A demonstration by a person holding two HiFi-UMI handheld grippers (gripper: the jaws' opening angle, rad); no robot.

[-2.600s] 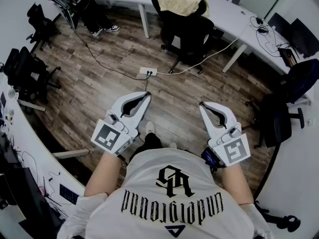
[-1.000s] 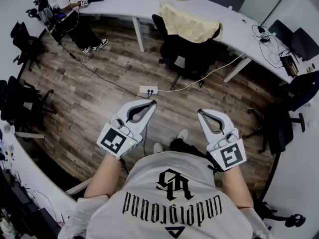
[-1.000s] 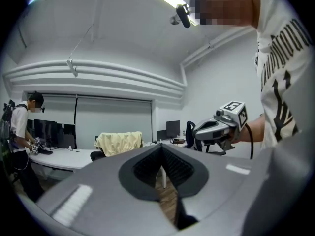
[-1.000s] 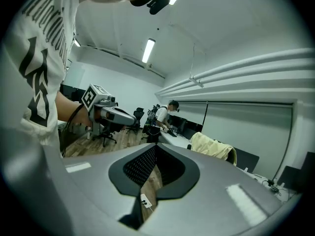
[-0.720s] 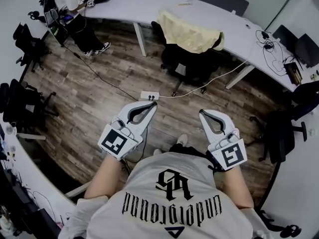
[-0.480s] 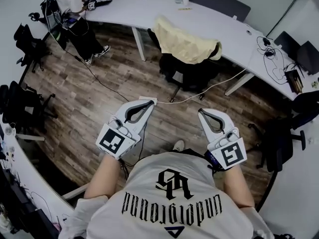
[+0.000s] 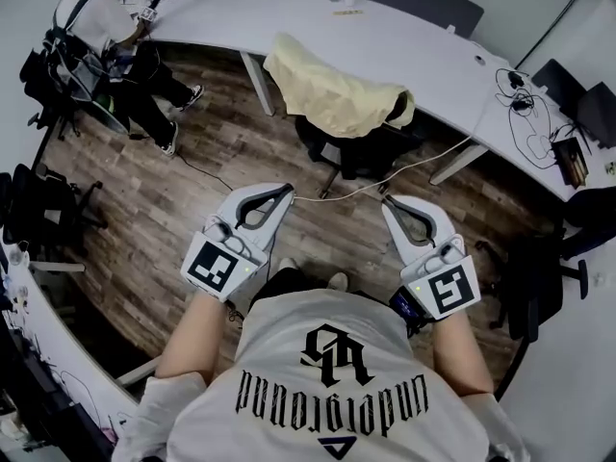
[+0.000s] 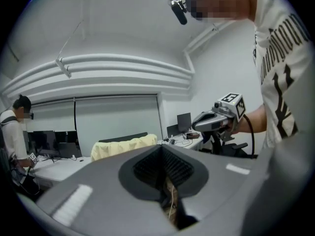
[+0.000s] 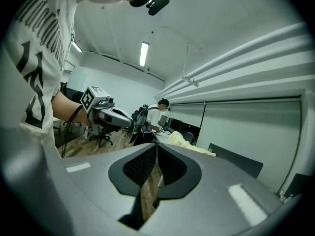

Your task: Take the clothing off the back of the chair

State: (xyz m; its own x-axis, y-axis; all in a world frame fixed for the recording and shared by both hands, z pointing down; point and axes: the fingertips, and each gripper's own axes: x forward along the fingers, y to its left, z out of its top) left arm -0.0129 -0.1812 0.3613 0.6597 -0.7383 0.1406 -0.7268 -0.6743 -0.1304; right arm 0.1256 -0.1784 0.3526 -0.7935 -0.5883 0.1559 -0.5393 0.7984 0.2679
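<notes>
A pale yellow garment [image 7: 327, 89] hangs over the back of a black office chair [image 7: 361, 147] by the long white desk [image 7: 423, 46]. It also shows in the left gripper view as the yellow garment [image 8: 123, 145] and in the right gripper view as the garment [image 9: 184, 142]. My left gripper [image 7: 286, 191] and right gripper [image 7: 388, 203] are held side by side in front of me, a short way from the chair. Both are shut with nothing between the jaws.
A white cable [image 7: 385, 176] runs over the wooden floor below the chair. A person [image 7: 91, 37] stands at the desk's far left. Black chairs stand at the left [image 7: 38, 210] and right [image 7: 539, 258]. Monitors and cables [image 7: 563, 104] sit at the desk's right end.
I have walked toward the chair: the chair and yellow garment now lie closer to both grippers. The power strip has slid under my left gripper. Both grippers stay shut.
</notes>
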